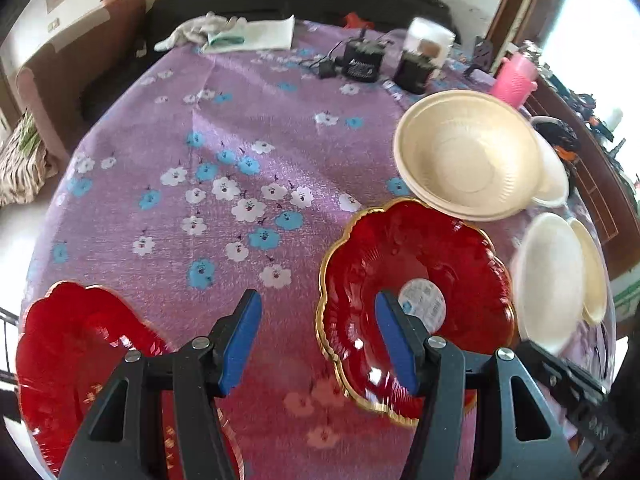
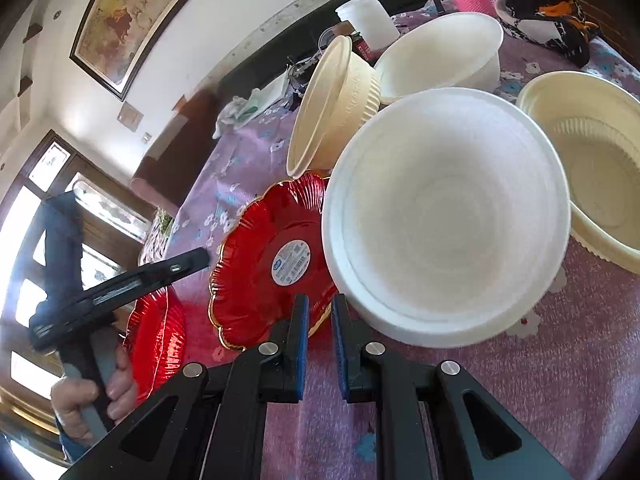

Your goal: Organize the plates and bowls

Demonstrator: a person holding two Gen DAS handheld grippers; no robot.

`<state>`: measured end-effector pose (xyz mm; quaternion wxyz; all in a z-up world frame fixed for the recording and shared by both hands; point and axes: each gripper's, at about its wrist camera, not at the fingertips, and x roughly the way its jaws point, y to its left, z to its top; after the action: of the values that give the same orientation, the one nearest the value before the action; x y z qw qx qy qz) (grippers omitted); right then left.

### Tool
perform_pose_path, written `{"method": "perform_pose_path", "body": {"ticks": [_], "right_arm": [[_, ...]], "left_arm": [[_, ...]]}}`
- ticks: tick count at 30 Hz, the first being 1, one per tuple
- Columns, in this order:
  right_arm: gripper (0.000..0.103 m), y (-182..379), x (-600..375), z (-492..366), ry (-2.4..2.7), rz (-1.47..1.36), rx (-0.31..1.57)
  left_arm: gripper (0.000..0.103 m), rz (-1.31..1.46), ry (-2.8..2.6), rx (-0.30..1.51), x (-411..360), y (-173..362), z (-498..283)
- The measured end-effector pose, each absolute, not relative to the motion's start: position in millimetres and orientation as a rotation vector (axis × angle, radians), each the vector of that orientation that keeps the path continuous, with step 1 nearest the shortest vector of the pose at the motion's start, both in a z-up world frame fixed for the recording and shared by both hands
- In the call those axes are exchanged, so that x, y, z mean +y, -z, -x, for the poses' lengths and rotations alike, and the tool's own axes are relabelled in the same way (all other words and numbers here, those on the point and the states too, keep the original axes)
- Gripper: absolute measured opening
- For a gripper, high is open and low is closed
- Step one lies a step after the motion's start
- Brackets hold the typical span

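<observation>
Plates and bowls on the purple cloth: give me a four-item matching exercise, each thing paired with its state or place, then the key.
Things:
1. red plate with sticker
2. tilted cream bowl
3. white foam bowl
4. second red plate

States or places:
A. nearest the right gripper, opening upward
B. gold rim, round label at its centre
C. leaning on its side, its rim next to a red plate
D. at the left table edge, below the open left gripper

Pairs: 1-B, 2-C, 3-A, 4-D

Glossy red plastic plate (image 1: pixel 416 304), matt foam bowl (image 2: pixel 444 216), shimmery purple cloth (image 1: pixel 224 120).
</observation>
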<state>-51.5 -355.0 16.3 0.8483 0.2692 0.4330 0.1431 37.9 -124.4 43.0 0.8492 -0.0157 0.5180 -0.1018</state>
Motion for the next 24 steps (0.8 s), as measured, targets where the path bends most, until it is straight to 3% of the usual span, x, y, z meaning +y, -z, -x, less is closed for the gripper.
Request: {"method": "perform_pose_path", "body": {"ticks": [6,7,10,15,17,19,24], "right_arm": [[0.013,-13.9,-353.7,46.3,-0.306,-0.56,0.901],[0.013,-13.9,-353.4,45.8,-0.307,-0.558,0.899],[0.013,-13.0,-354.2,45.9,-0.312,-0.56,0.895],[0.013,-12.9,-357.5,47.1,-0.319,-0.577,0.891],[0.02,-15.2,-359.1,50.5,-0.326,-0.59,0.895],[0.038,-18.2,-360.3,55.6,-0.339,-0.617,0.889],[0.041,-26.9,-359.3,64.3,-0.306,-0.6,0.858]], "left_arm": [[0.058,0.019,0.198,1.117,-137.5,-26.1,-51.9],[0.056,0.02,0.208,1.12,-138.9,-24.1,-52.1],[0.029,0.015,0.225,1.126,-142.7,-18.8,-50.9],[0.029,0.01,0.227,1.127,-143.8,-16.2,-50.6],[0.029,0.022,0.23,1.136,-142.2,-14.5,-51.2],[0.029,0.019,0.229,1.135,-141.7,-14.7,-51.1],[0.029,0.018,0.228,1.131,-141.7,-14.1,-51.9]]}}
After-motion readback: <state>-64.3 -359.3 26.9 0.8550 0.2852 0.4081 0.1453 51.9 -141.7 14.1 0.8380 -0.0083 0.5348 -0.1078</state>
